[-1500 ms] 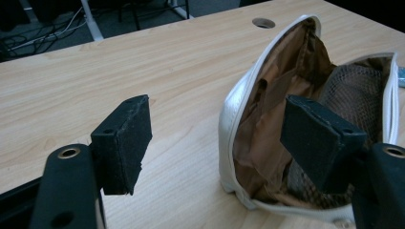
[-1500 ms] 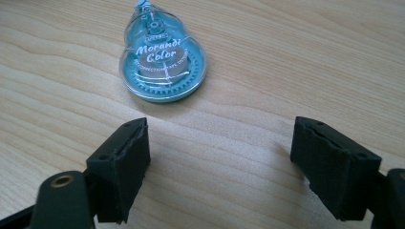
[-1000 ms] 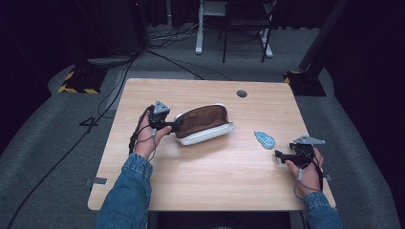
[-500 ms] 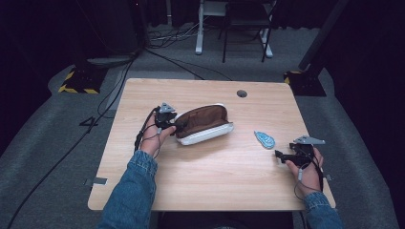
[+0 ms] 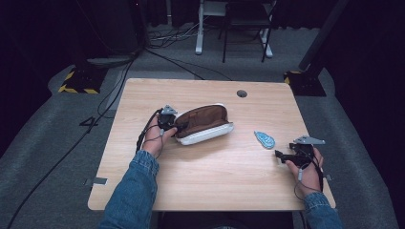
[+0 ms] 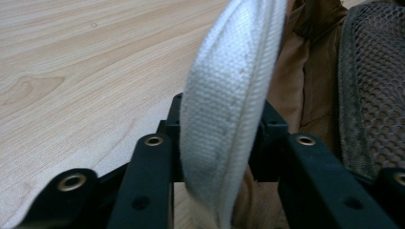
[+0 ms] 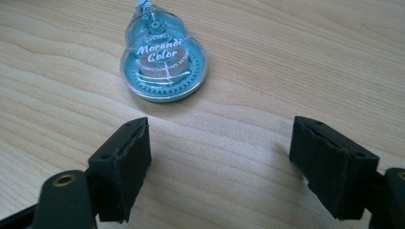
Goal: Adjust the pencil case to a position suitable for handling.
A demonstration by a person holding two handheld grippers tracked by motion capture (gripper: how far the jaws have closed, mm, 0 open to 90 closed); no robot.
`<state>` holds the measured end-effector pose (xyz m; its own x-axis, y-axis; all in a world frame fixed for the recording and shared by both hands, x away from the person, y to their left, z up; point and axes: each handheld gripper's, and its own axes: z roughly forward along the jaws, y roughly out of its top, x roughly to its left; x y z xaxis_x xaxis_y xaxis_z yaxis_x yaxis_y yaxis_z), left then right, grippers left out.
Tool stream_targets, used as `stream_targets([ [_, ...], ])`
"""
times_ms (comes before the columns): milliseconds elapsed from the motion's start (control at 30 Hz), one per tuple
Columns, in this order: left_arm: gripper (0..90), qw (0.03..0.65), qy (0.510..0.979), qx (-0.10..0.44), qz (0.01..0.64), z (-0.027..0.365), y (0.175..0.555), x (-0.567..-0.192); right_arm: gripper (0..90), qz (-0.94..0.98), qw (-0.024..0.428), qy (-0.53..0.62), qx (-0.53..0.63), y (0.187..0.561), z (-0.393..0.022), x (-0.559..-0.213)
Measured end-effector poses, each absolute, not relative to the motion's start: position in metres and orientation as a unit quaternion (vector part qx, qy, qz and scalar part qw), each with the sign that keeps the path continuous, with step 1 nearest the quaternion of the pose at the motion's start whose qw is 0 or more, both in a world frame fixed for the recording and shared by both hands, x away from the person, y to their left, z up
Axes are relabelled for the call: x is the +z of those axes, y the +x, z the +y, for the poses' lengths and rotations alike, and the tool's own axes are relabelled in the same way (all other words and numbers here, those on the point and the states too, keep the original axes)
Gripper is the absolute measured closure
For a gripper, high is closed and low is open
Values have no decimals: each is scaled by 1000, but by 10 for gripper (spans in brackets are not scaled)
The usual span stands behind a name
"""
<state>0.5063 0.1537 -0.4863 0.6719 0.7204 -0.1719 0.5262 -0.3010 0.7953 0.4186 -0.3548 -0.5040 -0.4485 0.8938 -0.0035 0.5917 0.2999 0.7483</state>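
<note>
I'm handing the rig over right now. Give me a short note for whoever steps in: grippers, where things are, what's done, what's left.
Left gripper: jaws have just been closing and now pinch the white edge of the open pouch at its left end.
Right gripper: open, empty, resting on the table, aimed at the teal correction tape, which lies apart from the pouch.
Done: pouch held open.
Left, probably: pick up the tape and put it in the pouch.

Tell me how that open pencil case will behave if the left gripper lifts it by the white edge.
The pencil case will probably sag: the white edge is woven fabric, already bent between the left gripper jaws, which have just been closing on it. Its mesh lining looks soft too. The open mouth may gape or droop.
</note>
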Motion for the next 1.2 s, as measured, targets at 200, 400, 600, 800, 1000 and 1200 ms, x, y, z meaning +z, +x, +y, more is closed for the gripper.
stream_targets([
  [200,811,454,799,85,385,156,507,-487,220,777,216,478,349,419,-355,-504],
  [400,840,456,800,85,380,156,507,-488,222,777,216,478,349,419,-355,-504],
  [600,853,458,799,78,381,157,506,-486,223,777,216,478,349,419,-355,-504],
  [800,856,458,799,78,382,157,502,-479,223,777,216,478,349,419,-355,-504],
  [1000,856,464,797,75,379,158,498,-473,223,777,216,478,349,419,-355,-504],
  [1200,857,469,796,77,374,162,491,-463,225,777,216,477,349,419,-355,-504],
])
